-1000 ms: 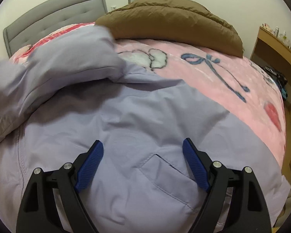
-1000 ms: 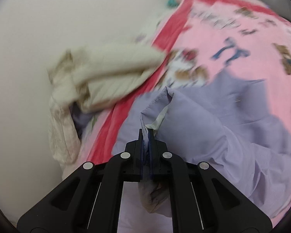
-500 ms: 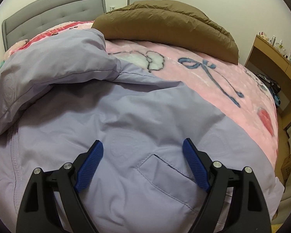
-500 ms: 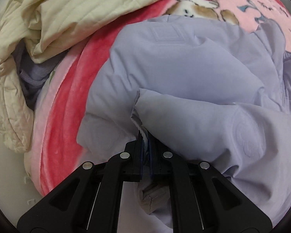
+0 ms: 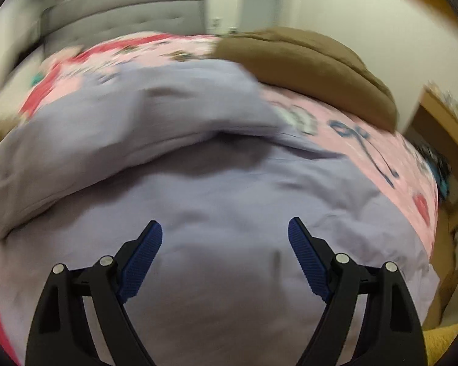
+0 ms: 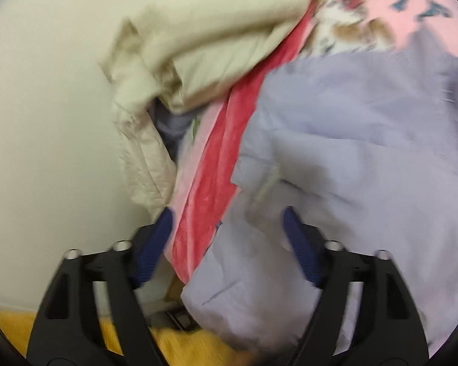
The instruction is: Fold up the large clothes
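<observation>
A large lavender padded jacket (image 5: 216, 189) lies spread on the pink patterned blanket (image 5: 381, 140) of a bed, one part folded over along its far left side. My left gripper (image 5: 224, 228) is open and empty just above the jacket's near part. In the right wrist view the same jacket (image 6: 351, 158) lies crumpled at the bed's edge. My right gripper (image 6: 227, 216) is open over the jacket's edge and the blanket's red border (image 6: 216, 177), holding nothing. Both views are blurred.
A brown duvet (image 5: 302, 61) lies at the far right of the bed, below a grey headboard (image 5: 122, 18). A wooden shelf unit (image 5: 442, 140) stands to the right. A cream quilted garment (image 6: 198, 48) lies bunched against the wall. A yellow rug (image 6: 174, 347) lies below.
My right gripper has opened and let go of the jacket's edge, then pulled back. The folded part now lies flat. My left gripper stayed open and shifted a little.
</observation>
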### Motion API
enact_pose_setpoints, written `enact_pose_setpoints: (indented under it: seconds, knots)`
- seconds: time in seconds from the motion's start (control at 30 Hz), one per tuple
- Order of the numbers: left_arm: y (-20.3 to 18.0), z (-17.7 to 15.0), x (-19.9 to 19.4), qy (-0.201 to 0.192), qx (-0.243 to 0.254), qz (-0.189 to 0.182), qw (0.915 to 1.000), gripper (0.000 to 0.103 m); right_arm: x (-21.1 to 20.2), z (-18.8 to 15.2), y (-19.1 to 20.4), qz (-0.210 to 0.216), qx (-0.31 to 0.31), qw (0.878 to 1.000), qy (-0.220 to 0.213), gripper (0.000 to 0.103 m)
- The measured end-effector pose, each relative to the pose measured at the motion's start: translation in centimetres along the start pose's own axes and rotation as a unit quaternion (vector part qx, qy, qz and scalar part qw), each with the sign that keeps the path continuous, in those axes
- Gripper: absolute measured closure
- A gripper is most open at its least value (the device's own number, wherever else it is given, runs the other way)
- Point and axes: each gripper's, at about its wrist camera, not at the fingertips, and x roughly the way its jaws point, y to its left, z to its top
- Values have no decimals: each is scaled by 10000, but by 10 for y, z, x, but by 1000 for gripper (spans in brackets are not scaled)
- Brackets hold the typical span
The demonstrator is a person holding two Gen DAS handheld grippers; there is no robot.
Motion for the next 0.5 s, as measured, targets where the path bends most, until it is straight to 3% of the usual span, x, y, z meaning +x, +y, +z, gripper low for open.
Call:
enact_pose_setpoints:
  seconds: [0.1,0.2,0.27,0.33,0.43,0.5]
  knots:
    - [68,1,-15,58,-750,442,9962,17,-58,-44,-30,-1230,-355,9877,-901,27]
    - [125,2,-21,29,-1423,795,9866,16,-84,-108,-59,-2567,-808,9520,-1457,26]
    - [162,2,-21,-9,-1826,1113,9769,16,-82,-153,-81,-3210,-927,9311,-1461,25]
    - [193,2,-21,-53,-2262,1253,9660,16,-72,-185,-100,-3533,-935,9211,-1344,25]
    - [214,3,-18,-119,-2750,1046,9557,16,-56,-218,-124,-4016,-849,9040,-1194,25]
    - [227,1,-15,-164,-3085,908,9467,16,-43,-228,-133,-4486,-816,8828,-1132,27]
